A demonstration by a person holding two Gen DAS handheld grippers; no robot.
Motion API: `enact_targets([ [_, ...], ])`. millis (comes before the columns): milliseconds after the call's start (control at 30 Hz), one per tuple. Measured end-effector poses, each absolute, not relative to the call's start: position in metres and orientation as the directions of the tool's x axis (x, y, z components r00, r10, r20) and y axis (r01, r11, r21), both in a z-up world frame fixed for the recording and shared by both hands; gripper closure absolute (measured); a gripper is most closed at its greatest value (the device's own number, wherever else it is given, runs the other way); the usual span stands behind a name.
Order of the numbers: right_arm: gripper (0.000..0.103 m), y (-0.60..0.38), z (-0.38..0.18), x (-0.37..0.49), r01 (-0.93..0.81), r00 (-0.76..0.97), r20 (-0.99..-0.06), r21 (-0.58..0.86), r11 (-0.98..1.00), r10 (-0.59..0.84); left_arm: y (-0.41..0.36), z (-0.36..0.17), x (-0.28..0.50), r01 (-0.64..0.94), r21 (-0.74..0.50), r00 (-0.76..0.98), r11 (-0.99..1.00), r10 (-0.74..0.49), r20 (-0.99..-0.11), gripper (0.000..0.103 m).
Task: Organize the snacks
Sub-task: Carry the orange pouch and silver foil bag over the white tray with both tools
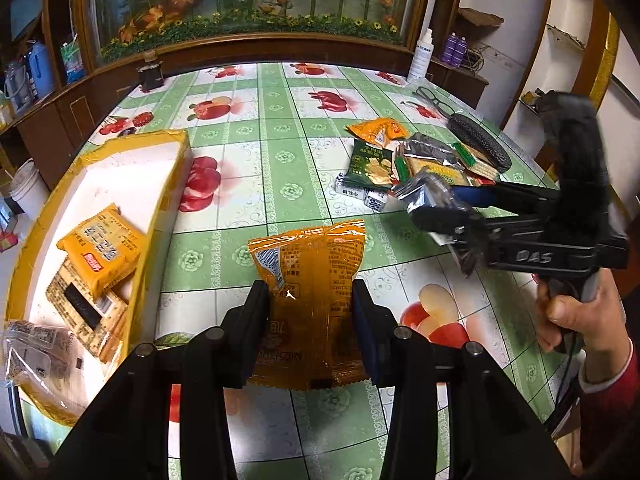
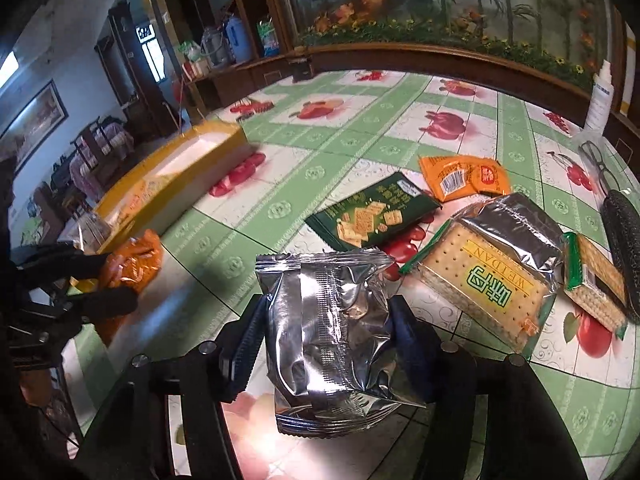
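Left gripper pinches an orange snack packet; right gripper pinches a silver foil packet. Yellow-edged box lies far left.

I see a glossy orange plastic packet between my left gripper's matt black fingers. My right gripper pinches a crinkled, mirror-shiny foil bag. The tablecloth looks smooth and slick, like vinyl. The tray is matt white inside with shiny yellow tape edges. The cabinet behind is polished wood.
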State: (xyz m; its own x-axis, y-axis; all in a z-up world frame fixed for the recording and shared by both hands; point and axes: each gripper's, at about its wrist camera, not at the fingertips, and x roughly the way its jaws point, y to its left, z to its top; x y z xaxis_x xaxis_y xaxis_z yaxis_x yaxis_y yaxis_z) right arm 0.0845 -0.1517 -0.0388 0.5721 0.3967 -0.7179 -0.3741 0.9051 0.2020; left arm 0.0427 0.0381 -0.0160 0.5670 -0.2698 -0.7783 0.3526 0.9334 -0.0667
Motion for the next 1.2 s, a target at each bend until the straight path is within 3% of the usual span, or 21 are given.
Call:
enact_targets([
  [367, 0.04, -0.119, 0.003, 0.068, -0.43, 0.598, -0.589, 0.337, 0.837, 0.544, 0.068, 0.008, 0.042, 0.171, 0.044, 0.682, 0.984, -0.086, -0.727, 0.064],
  [667, 0.041, -0.072, 0.0, 0.066, -0.478, 0.559, -0.575, 0.365, 0.799, 0.598, 0.107, 0.015, 0.038, 0.014, 0.103, 0.738, 0.995, 0.06, -0.672, 0.064],
  [1200, 0.041, 0.01, 0.001, 0.08, -0.576, 0.475, -0.587, 0.357, 0.736, 0.656, 0.162, 0.004, 0.041, -0.134, 0.069, 0.733, 0.989, 0.145, -0.665, 0.064],
])
